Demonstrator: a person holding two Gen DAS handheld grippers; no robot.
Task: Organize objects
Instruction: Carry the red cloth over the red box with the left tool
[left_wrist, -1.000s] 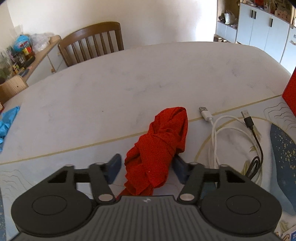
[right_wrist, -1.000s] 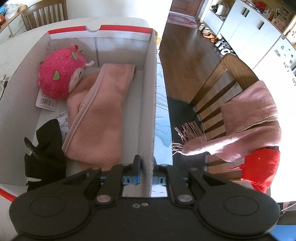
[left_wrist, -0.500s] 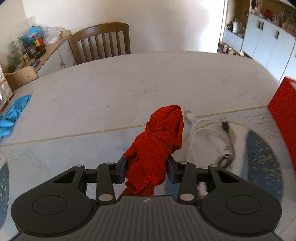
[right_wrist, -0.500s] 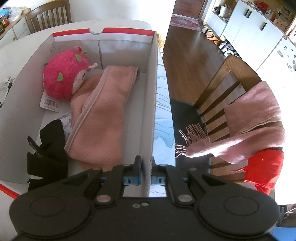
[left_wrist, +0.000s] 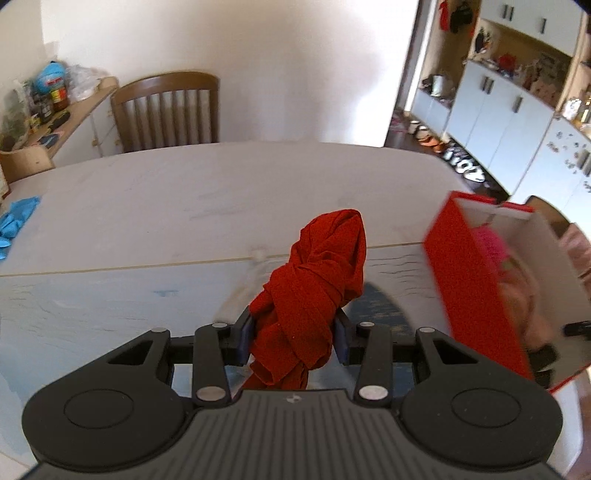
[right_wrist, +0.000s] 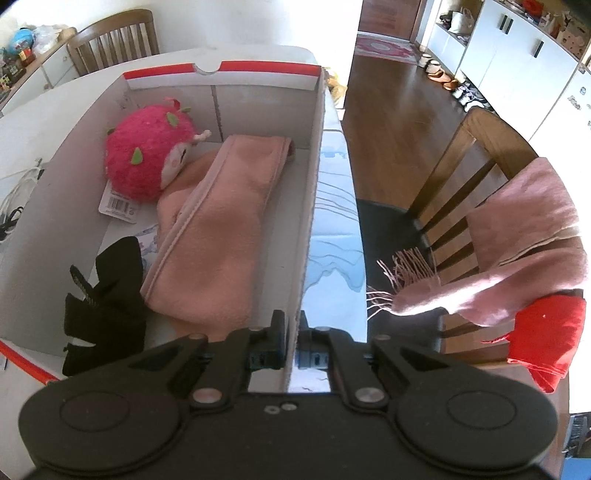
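Red cloth (left_wrist: 314, 295) pinched in left gripper (left_wrist: 293, 341), its lower end hidden behind the body; right gripper (right_wrist: 291, 345) clamps box (right_wrist: 312, 206) wall, box contents blurred leftward.

Your left tool (left_wrist: 293, 341) grips a soft, matt red cloth (left_wrist: 314, 288). Your right tool (right_wrist: 291, 345) clamps the matt cardboard box (right_wrist: 310, 206), which holds a fuzzy pink plush (right_wrist: 151, 151) and pink fleece (right_wrist: 218, 229). The counter (left_wrist: 147, 206) looks smooth.
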